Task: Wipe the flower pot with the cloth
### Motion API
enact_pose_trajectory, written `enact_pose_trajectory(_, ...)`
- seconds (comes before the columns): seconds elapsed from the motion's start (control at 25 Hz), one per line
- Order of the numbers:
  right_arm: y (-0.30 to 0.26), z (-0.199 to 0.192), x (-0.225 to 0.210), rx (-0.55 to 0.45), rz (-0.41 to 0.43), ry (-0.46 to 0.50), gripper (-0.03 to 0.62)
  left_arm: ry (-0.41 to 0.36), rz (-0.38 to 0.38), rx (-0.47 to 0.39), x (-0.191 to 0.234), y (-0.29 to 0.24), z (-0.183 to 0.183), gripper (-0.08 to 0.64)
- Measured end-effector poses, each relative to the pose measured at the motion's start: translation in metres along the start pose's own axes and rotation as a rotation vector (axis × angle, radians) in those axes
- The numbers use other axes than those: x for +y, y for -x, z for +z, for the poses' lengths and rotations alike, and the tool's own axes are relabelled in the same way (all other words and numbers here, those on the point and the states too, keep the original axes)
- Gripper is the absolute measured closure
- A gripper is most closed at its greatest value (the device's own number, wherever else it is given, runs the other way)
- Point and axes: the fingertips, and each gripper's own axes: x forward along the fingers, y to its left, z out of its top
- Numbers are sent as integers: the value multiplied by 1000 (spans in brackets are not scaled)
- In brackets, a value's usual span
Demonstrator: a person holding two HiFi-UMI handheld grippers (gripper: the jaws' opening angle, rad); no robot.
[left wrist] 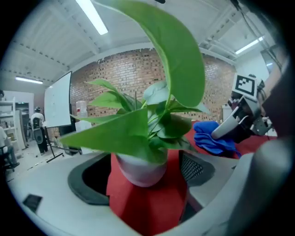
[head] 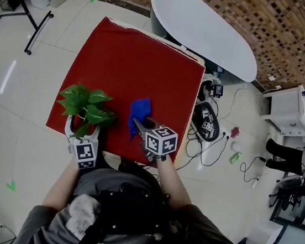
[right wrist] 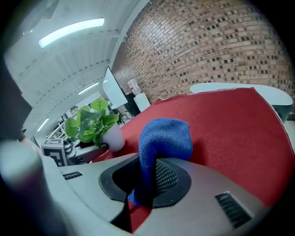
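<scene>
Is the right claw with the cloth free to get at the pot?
Likely yes. The right claw grips the blue cloth, and only bare red tablecloth lies between it and the white pot. The open left claw straddles the pot, and leaves overhang it, so come in low.

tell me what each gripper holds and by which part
The right gripper pinches the cloth by one end; the rest flops over beyond the jaws. The left gripper holds nothing: its jaws stand open on either side of the pot.
</scene>
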Motion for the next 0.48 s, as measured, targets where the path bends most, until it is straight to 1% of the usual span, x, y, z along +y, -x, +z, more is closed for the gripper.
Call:
enact_pose_trajectory(0.04,2,-1,-2,3,6,4,515,-9,33,-3,-2,-4,3,103)
enact_pose_trajectory(0.2,10,-1,-8,9,23,12,515,-93,155,-33,-2,-18,21,103)
enact_pose_trajectory(0.28,10,0,-8,6,24,10,515,-101,175,-25,0,-25,24,103)
enact_pose_trajectory(0.4,8,1,-7,6,26,13,515,-115,185,-17,4,-31,30,103)
enact_pose_trajectory(0.48,8,2,-9,7,30,18,515,-127,175,-20,3,-32,30,103)
